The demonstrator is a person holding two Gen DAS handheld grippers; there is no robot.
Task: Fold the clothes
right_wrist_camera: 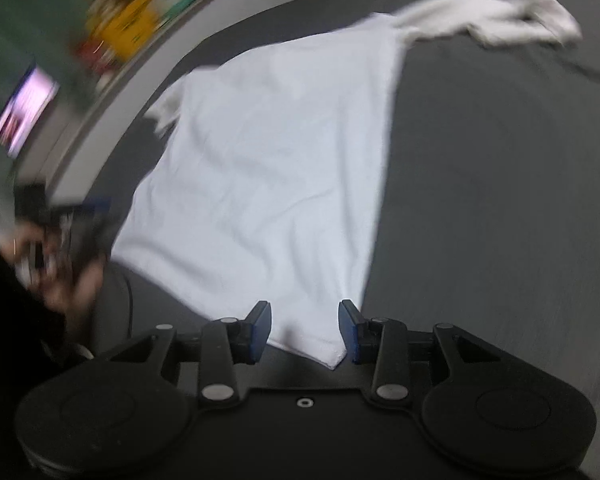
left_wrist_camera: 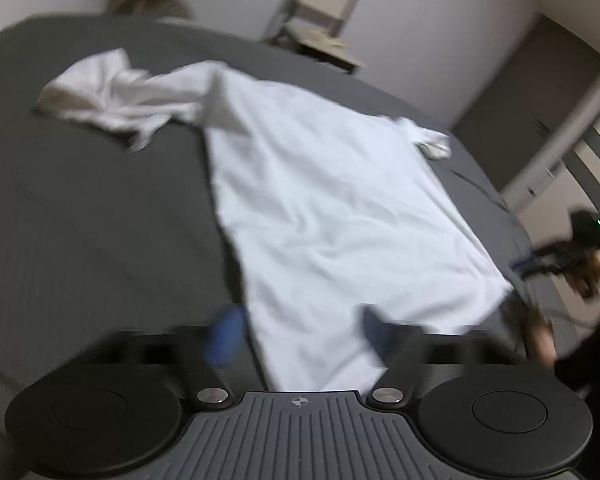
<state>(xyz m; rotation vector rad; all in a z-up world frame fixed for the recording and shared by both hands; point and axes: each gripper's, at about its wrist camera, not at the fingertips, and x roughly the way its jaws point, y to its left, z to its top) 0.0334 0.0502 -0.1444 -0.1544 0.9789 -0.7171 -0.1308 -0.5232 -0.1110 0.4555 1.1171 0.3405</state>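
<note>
Left tongs point(left_wrist_camera: 300, 332): jaws wide, astride the near hem of the white shirt point(left_wrist_camera: 320, 200), pads clear
Right tongs point(right_wrist_camera: 305, 330): parted, hem corner between, unpinched
Shirt: spread flat on the dark bed point(left_wrist_camera: 80, 220), sleeves crumpled at the far end
Advice: pinch both hem corners evenly before lifting
Room: open bed either side

The left wrist view looks forward and down from just behind its own blue-padded gripper point(left_wrist_camera: 300, 336), close over the near hem of a white shirt point(left_wrist_camera: 320, 200) on a dark grey bed point(left_wrist_camera: 80, 220). The right wrist view does the same from the hem's other corner, behind its gripper point(right_wrist_camera: 305, 330). Both share the shirt point(right_wrist_camera: 260, 180), the bed point(right_wrist_camera: 500, 200), and each shows the other gripper at a frame edge point(left_wrist_camera: 560, 252) point(right_wrist_camera: 76, 224).
</note>
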